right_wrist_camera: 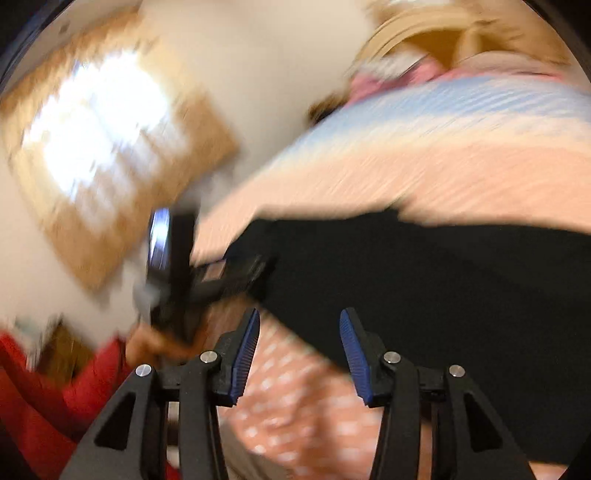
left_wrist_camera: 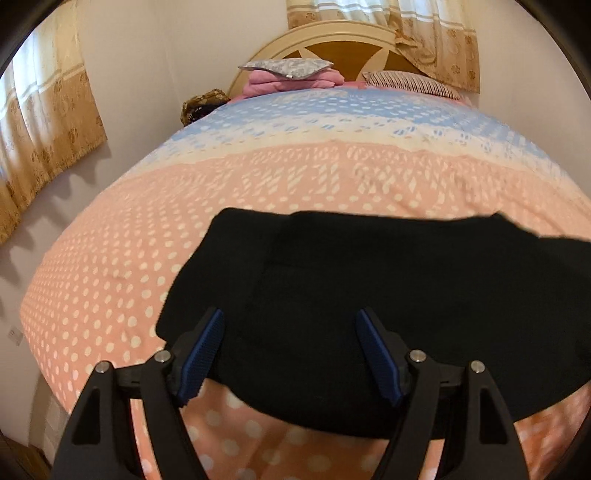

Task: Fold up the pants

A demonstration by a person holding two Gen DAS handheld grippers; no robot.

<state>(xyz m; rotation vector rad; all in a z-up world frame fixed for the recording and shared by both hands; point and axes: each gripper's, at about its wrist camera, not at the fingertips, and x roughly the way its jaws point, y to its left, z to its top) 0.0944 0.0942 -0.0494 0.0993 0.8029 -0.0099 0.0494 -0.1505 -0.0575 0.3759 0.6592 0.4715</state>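
Both pairs of fingers stand released, with nothing pinched between their blue pads. On the left gripper [left_wrist_camera: 290, 354] the fingers [left_wrist_camera: 205, 356] are spread wide over the near edge of the black pants [left_wrist_camera: 369, 295], and the dark cloth shows in the gap between them; whether the tips touch it cannot be told. On the right gripper [right_wrist_camera: 298, 356] the fingers [right_wrist_camera: 354, 360] are set closer together, parted over the dotted bedspread [right_wrist_camera: 295, 398], with the pants' near edge just beyond the right one. The right wrist view is heavily blurred.

The pants lie flat across the near part of the bed [left_wrist_camera: 258, 177], a broad folded shape on the pink dotted cover. In the right wrist view the left gripper appears at the pants' left end, held by a hand [right_wrist_camera: 159, 343] with a red sleeve [right_wrist_camera: 55, 398]. Farther off are pillows [left_wrist_camera: 291, 75], a rounded headboard [left_wrist_camera: 332, 33] and tan curtains [left_wrist_camera: 48, 122].
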